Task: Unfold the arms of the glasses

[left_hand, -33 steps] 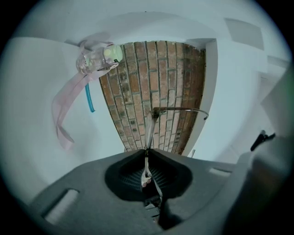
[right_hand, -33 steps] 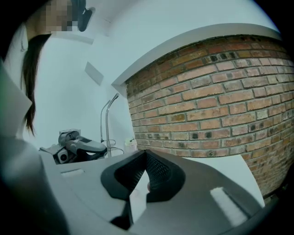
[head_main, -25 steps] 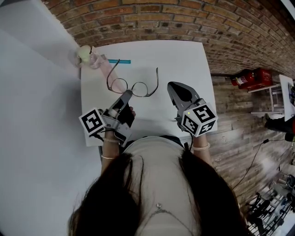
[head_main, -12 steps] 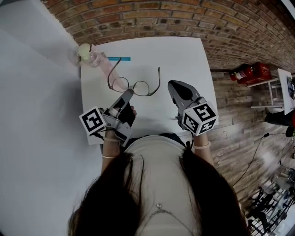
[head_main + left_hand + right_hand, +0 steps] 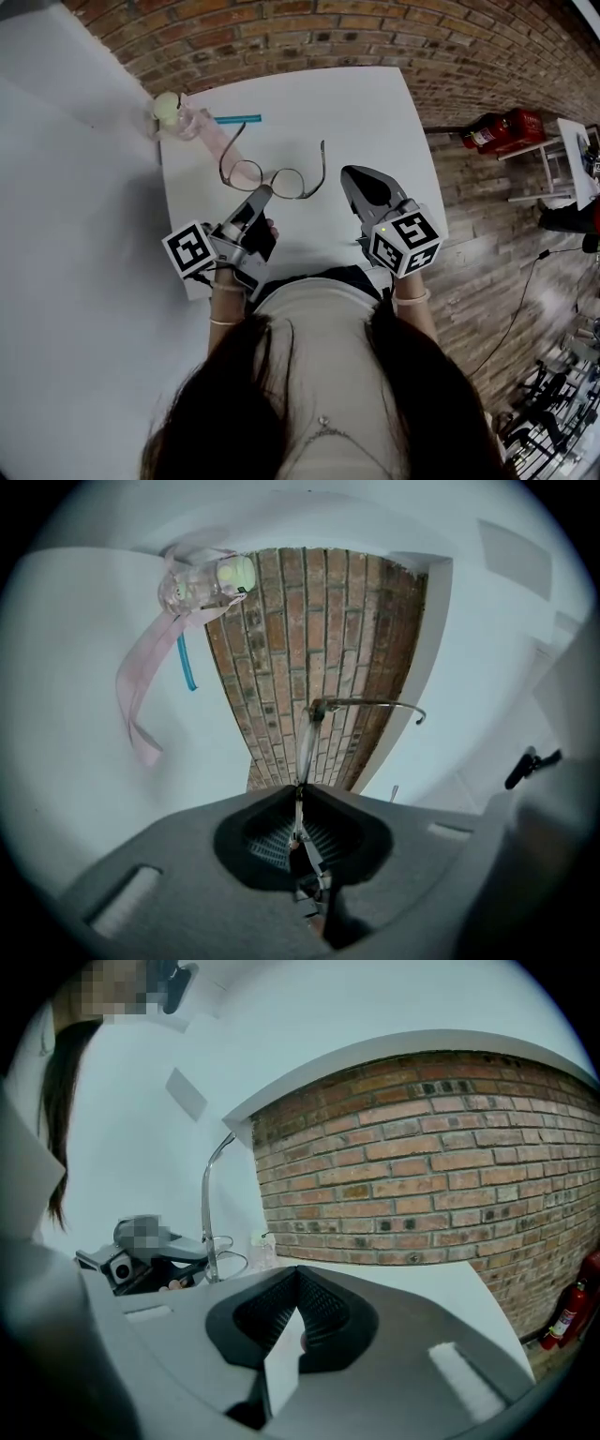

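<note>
Little is changed over the last 1 second. The glasses (image 5: 289, 183) are kept at the same spot near the middle of the bench (image 5: 375, 103), and their 2 arms are seen swung out toward 12 o'clock, as before. The left tool (image 5: 262, 191) is still clamped on the thin frame from 7 o'clock, the wire being pinched between its closed jaws. The right tool (image 5: 349, 178) is held closed on nothing at 4 o'clock of the glasses, apart from them. The unfolding is judged complete, with only the release of the frame left.
</note>
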### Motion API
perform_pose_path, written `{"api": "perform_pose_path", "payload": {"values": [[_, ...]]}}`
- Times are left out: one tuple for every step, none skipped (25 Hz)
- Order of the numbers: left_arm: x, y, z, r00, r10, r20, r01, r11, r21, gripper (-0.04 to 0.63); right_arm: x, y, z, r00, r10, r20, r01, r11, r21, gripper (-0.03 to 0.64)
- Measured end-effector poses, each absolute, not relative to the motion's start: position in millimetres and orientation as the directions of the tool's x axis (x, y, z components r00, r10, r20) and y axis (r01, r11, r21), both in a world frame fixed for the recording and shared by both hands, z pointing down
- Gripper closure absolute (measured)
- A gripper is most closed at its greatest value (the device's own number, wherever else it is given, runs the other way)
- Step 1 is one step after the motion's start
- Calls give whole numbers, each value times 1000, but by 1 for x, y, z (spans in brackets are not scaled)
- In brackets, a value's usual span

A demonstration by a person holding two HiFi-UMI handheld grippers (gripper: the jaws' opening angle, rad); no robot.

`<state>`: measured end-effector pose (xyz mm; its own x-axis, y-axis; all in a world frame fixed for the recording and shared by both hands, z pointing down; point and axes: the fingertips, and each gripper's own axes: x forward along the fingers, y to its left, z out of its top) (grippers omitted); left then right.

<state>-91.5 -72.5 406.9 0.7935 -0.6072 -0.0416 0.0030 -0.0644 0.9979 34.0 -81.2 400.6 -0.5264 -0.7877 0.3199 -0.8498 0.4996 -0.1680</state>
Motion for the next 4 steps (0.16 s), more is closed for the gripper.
{"api": "perform_pose_path", "payload": {"values": [[-92, -72, 408, 796, -604, -41, 4, -62, 998, 572, 33, -80, 401, -524, -789, 321, -851, 498, -167, 612], [-93, -71, 409, 799, -600, -40, 4, -61, 998, 572, 32, -79, 402, -522, -790, 322, -853, 496, -166, 612], [-94, -71, 410, 802, -597, -38, 3, -60, 998, 572, 31, -79, 402, -519, -791, 323, -854, 494, -164, 612], [-95, -70, 411, 804, -593, -37, 2, -60, 998, 572, 30, -78, 403, -517, -792, 324, -856, 491, -163, 612]]}}
